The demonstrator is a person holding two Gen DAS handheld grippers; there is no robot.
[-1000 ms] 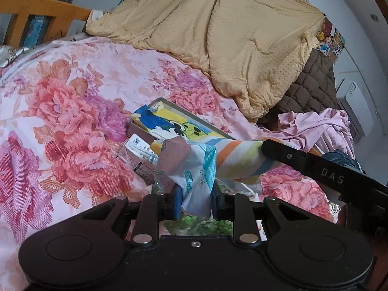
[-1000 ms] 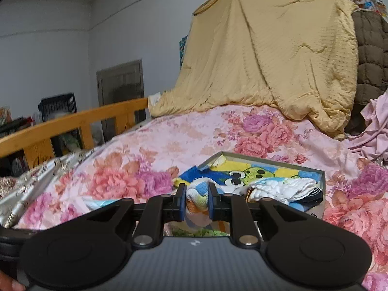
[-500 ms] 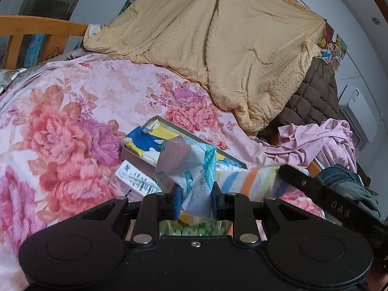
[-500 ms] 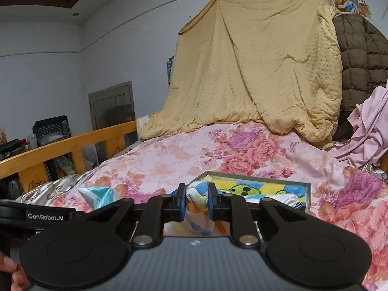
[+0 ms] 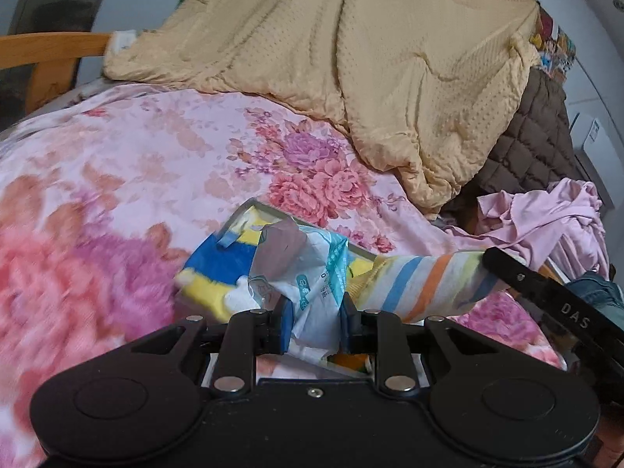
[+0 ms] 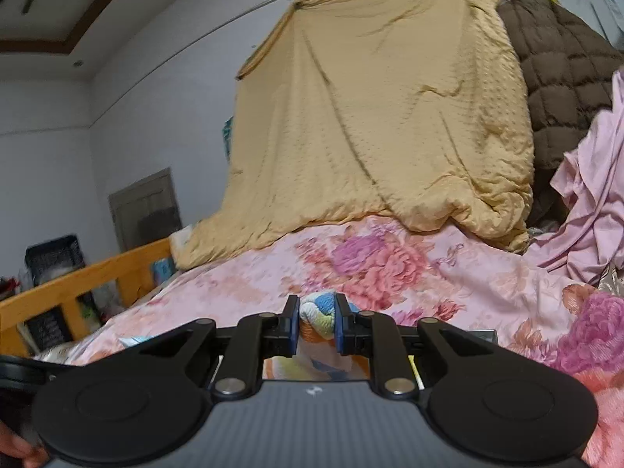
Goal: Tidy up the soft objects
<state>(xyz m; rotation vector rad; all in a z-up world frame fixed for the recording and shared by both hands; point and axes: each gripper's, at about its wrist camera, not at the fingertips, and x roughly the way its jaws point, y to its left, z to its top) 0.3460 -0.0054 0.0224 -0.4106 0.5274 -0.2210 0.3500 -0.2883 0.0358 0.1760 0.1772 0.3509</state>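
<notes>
My left claw [image 5: 316, 314] pinches a tissue pack [image 5: 308, 269], right claw [image 6: 316, 325] pinches the striped sock [image 6: 316, 318]; box [image 5: 249, 210] holds a cartoon towel [image 5: 218, 269], open bedspread [image 5: 136, 163] far left.

The near left stretch of the pink floral bedspread [image 5: 78, 273] is smearing into blur in the left wrist view, its rose pattern unreadable there. The shallow grey-rimmed tray [image 5: 273, 206] on that bedspread is mostly hiding behind the crinkled white-and-teal plastic packet [image 5: 308, 273] and the rolled striped cloth [image 5: 425, 284]; its contents are showing only as blue and yellow patches. The packet's small print is too fine to read. In the right wrist view the tray is hiding behind the gripper body, only a corner [image 6: 483, 336] peeking out, and a hand [image 6: 15, 448] is getting cut off by the lower left edge.
</notes>
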